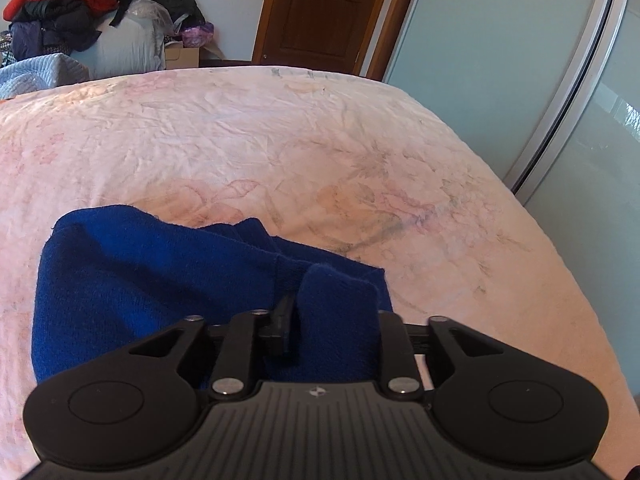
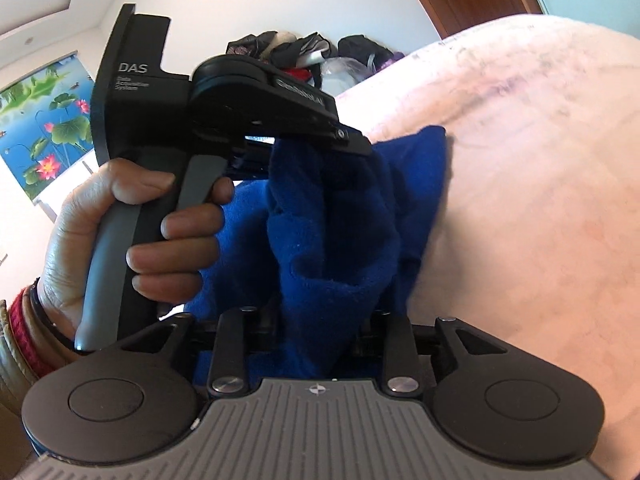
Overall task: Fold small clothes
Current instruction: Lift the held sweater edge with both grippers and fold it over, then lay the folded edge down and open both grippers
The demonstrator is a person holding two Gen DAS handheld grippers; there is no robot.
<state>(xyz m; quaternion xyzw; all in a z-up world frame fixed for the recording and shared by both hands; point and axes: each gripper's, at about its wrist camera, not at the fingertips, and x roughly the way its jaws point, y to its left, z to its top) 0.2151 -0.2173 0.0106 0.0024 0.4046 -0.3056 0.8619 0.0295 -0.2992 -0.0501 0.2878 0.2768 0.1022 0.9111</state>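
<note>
A dark blue knitted garment (image 1: 140, 272) lies bunched on the pale pink floral bed sheet (image 1: 280, 140). A raised fold of it stands between the jaws of my left gripper (image 1: 332, 312). A narrow dark gap shows beside the one visible finger (image 1: 284, 320), and the other finger is hidden by cloth. In the right wrist view the garment (image 2: 340, 240) runs from under the left gripper (image 2: 352, 140), which a hand (image 2: 120, 220) holds, down into my right gripper (image 2: 324, 328). Its jaws stand apart with the cloth filling the space, and its fingertips are covered.
A heap of red and dark clothes (image 1: 60, 4) sits beyond the bed's far edge, next to a cardboard box (image 1: 182, 56). A brown door (image 1: 320, 12) and pale sliding wardrobe doors (image 1: 500, 60) stand behind and to the right. A lotus poster (image 2: 44, 120) hangs on the wall.
</note>
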